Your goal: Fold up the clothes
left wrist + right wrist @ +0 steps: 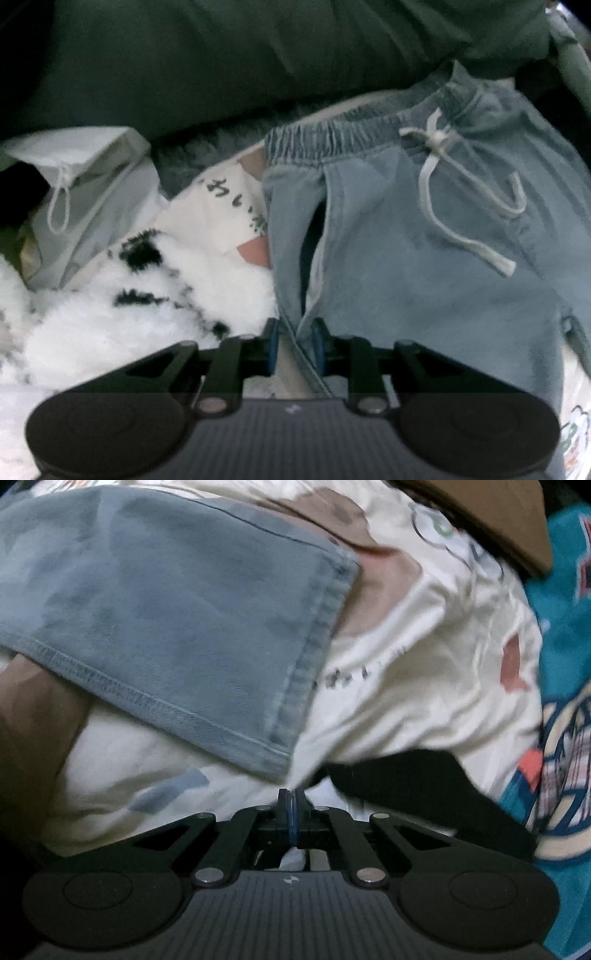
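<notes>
Light blue denim pants (424,240) with an elastic waistband and a white drawstring (436,147) lie spread out on the bed in the left wrist view. My left gripper (294,349) stands open at their left side edge, and the side seam below the pocket slit runs between its blue-padded fingers (271,350). In the right wrist view one pant leg (166,609) lies flat, its hem corner (277,757) just ahead of my right gripper (291,797). That gripper is shut, pads together, and I see no cloth pinched between them.
A cream printed bed sheet (424,683) lies under the pants. A white fluffy garment with black marks (147,295) and a grey drawstring garment (85,192) lie left of the pants. Behind is a dark green pillow (240,66). A teal printed cloth (565,701) and black fabric (424,786) lie at the right.
</notes>
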Demonstrator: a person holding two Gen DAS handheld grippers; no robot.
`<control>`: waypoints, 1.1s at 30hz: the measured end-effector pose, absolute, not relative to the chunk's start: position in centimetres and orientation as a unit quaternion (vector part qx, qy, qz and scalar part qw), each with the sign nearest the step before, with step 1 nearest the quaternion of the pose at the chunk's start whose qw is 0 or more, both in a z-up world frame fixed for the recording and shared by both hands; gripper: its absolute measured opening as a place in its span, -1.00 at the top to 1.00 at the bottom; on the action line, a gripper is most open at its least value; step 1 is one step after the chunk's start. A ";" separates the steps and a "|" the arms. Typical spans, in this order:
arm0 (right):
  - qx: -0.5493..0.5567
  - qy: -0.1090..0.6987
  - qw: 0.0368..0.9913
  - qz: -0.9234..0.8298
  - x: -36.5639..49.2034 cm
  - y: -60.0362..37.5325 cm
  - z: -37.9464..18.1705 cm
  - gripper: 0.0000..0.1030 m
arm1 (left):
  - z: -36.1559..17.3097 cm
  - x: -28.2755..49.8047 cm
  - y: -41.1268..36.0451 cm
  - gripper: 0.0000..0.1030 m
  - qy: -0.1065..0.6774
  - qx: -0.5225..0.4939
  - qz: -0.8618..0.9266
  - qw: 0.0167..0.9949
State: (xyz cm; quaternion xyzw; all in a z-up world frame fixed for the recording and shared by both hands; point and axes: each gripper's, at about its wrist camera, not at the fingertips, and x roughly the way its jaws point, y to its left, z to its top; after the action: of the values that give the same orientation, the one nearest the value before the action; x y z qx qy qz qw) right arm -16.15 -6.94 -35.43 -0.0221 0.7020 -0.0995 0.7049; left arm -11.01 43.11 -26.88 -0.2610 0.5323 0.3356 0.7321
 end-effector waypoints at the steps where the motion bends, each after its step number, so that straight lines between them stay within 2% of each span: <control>1: -0.012 0.699 0.708 -0.103 -16.4 -7.2 -35.3 1.00 | -26.6 -11.0 43.0 0.56 0.530 -0.259 0.333 0.736; 5: 0.057 0.657 0.743 -0.110 -17.3 -8.3 -34.1 1.00 | -25.5 -10.5 42.1 0.54 0.532 -0.243 0.325 0.743; 9: 0.130 0.621 0.762 -0.131 -17.9 -9.6 -34.0 0.90 | -24.5 -9.8 41.3 0.42 0.532 -0.240 0.316 0.748; 10: 0.154 0.612 0.764 -0.135 -18.1 -10.0 -34.2 0.76 | -24.3 -9.6 40.9 0.41 0.534 -0.235 0.311 0.750; 11: 0.172 0.608 0.763 -0.138 -18.0 -10.3 -34.6 0.40 | -24.1 -9.4 40.6 0.41 0.536 -0.230 0.306 0.752; 13: 0.198 0.600 0.762 -0.143 -18.0 -10.8 -35.4 0.10 | -23.5 -8.9 40.0 0.40 0.539 -0.220 0.298 0.756; 20: 0.259 0.580 0.760 -0.142 -17.3 -11.8 -38.2 0.10 | -22.1 -8.7 38.6 0.38 0.537 -0.202 0.287 0.767; 26: 0.247 0.533 0.797 -0.141 -15.2 -12.5 -37.7 0.10 | -21.8 -9.0 38.1 0.38 0.544 -0.195 0.291 0.762; 33: 0.276 0.584 0.753 -0.127 -14.5 -13.5 -40.4 0.09 | -21.4 -9.4 37.6 0.33 0.553 -0.181 0.290 0.760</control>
State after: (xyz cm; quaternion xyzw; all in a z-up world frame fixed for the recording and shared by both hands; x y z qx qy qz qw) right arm -14.51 -13.46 -40.37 0.2763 0.5835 -0.1269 0.7530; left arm -9.38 37.57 -21.41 -0.1808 0.5530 0.2904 0.7597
